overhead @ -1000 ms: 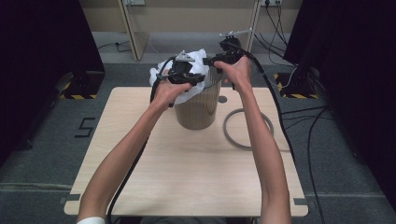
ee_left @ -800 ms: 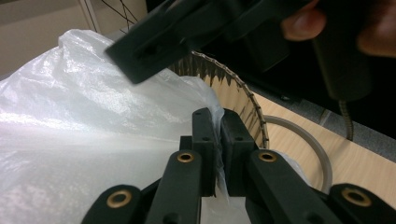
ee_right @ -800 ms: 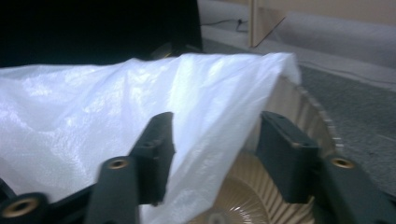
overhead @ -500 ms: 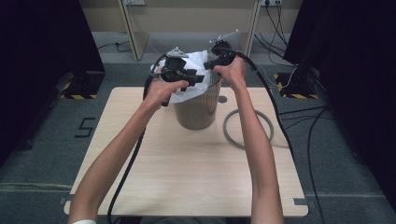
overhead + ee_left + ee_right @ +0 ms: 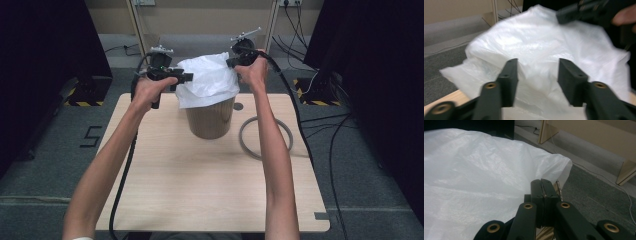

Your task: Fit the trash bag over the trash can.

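Step in hand: fitting the white bag (image 5: 207,80) over the bin (image 5: 210,117) at upper centre of the table (image 5: 165,190). The right gripper (image 5: 543,192) is clamped on the bag's edge. The left gripper (image 5: 536,75) has just been closing, jaws apart around the plastic without pinching it. Next: pinch the near edge and pull it over the rim.

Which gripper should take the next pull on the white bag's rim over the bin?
Left. The left gripper has its jaws apart facing loose white bag; the right gripper is shut on the bag's far rim over the bin, anchoring it.
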